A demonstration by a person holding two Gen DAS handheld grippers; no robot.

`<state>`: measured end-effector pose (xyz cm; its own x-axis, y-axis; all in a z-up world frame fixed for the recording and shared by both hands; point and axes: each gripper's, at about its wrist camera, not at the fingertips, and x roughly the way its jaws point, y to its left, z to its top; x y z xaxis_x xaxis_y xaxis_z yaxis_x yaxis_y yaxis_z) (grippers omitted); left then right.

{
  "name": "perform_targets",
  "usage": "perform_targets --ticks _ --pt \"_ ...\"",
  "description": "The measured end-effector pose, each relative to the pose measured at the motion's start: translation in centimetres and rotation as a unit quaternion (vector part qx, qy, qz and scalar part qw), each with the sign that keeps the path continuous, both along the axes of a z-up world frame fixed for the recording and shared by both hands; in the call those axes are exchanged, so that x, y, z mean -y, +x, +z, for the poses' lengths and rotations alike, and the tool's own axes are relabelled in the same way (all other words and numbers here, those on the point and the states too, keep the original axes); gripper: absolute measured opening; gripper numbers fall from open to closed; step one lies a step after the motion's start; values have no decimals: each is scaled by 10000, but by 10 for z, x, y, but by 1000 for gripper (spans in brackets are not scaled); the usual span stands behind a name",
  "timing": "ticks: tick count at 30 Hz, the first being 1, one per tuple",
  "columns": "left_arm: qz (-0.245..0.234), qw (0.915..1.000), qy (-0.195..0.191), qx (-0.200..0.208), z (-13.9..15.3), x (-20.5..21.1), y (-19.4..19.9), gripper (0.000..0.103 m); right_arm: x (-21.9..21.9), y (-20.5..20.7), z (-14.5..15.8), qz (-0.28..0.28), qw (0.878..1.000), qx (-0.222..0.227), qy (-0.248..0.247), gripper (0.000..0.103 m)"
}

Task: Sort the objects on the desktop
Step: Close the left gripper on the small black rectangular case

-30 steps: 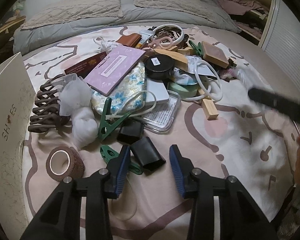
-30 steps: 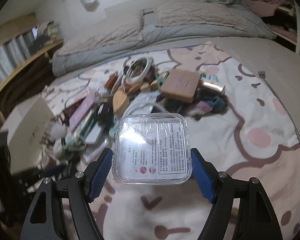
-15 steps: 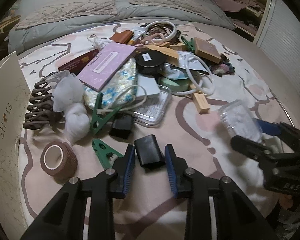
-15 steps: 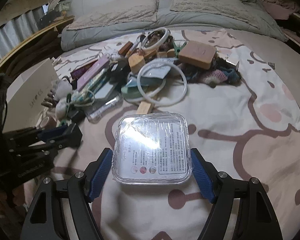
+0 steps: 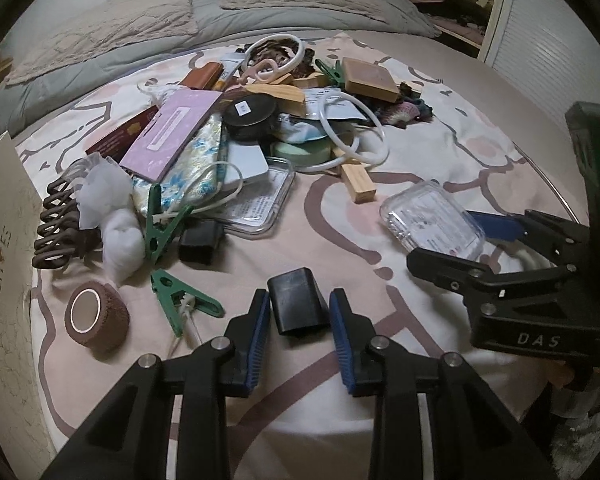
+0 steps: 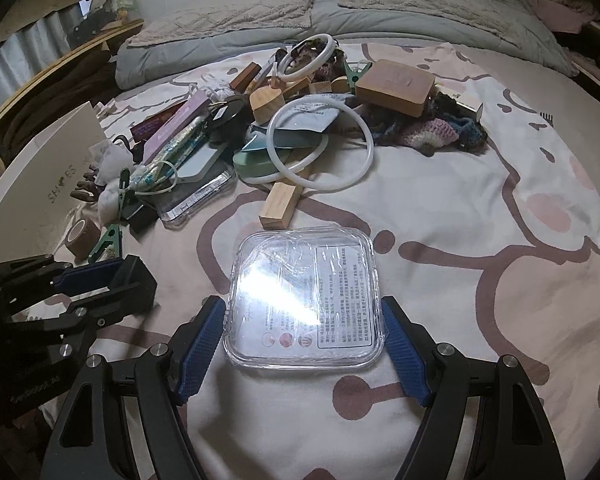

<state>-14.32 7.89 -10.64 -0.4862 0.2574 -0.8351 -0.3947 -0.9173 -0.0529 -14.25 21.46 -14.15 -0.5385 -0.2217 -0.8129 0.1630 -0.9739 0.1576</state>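
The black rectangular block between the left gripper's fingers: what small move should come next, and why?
Probably lift it. The left gripper has just been closing, its blue pads now against both sides of the black block, which lies on the bedsheet apart from the pile.

Black hand-held gripper (image 5: 299, 334), blue ribbed pads (image 5: 260, 332), silver screws

The right gripper (image 6: 302, 354) is clamping a clear box (image 6: 304, 300) between its blue pads, low over the bedsheet (image 6: 480, 208). At near left, the left gripper (image 6: 100, 280) is gripping a black block (image 6: 134, 286). Farther off, a clutter pile is lying: a white ring (image 6: 320, 146), a wooden block (image 6: 281, 199), a brown box (image 6: 396, 86).
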Motion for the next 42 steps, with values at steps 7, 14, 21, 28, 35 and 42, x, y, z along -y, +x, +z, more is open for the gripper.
perform_targets --ticks 7,14,21,28,35,42 --pt "264 9994 131 164 -6 1 -4 31 -1 -1 -1 -93 10000 -20 -15 78" --pt "433 9987 206 177 -8 2 -3 31 -3 -3 -2 -198 9997 -70 -114 78" --pt "478 9985 199 153 -7 4 -3 31 -3 -5 -2 -227 9995 -103 -168 78" --pt "394 9992 -21 95 -6 7 -4 31 -2 -6 -2 -248 9995 -123 -136 79" --pt "486 9983 -304 -89 -6 12 -5 43 3 -8 -4 -257 9994 -178 131 85" --pt "462 9983 -264 -244 -4 9 -6 54 4 -15 -7 -348 9989 -174 261 85"
